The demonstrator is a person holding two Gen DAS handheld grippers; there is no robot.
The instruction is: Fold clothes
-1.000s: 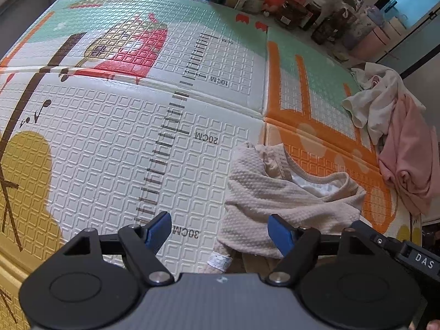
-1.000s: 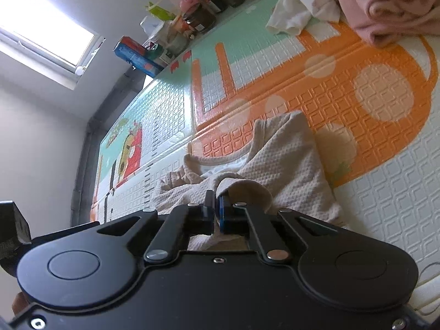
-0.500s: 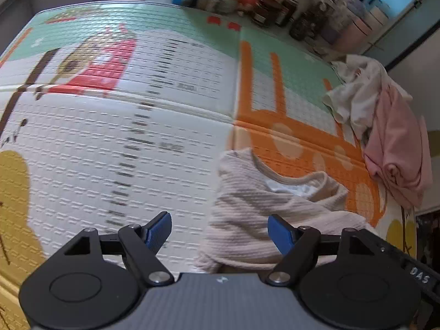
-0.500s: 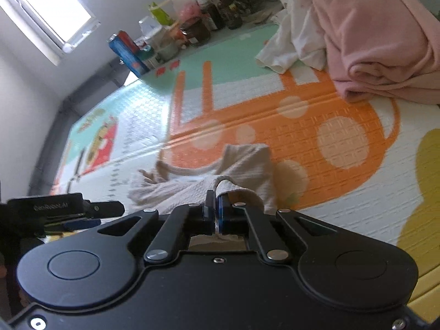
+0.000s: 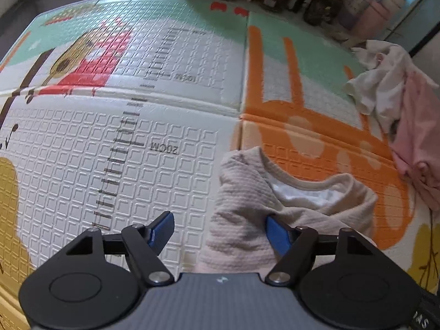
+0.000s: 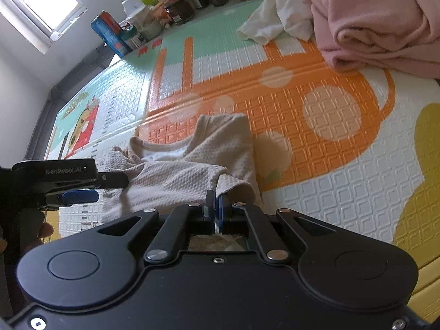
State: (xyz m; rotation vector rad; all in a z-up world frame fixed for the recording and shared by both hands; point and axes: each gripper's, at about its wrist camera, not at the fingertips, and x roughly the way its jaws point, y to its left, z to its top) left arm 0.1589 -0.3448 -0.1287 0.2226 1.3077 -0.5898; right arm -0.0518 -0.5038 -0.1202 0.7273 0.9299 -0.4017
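Note:
A beige waffle-knit top (image 5: pixel 247 198) with a white lining lies bunched on the play mat (image 5: pixel 110 151). My left gripper (image 5: pixel 220 228) is open, its jaws on either side of the top's left edge; its right blue fingertip (image 5: pixel 275 228) touches the cloth. My right gripper (image 6: pixel 214 206) is shut on a fold of the same beige top (image 6: pixel 176 170). The left gripper also shows in the right wrist view (image 6: pixel 77 189), at the cloth's left side.
A pink garment (image 5: pixel 412 143) and a white one (image 5: pixel 376 82) are piled at the mat's right; they also show in the right wrist view (image 6: pixel 379 19). Bottles and tins (image 6: pixel 154 22) line the far edge of the mat.
The left gripper has come closer to the beige top, so its edge now lies between the open jaws. The right gripper still holds its fold and has turned a little.

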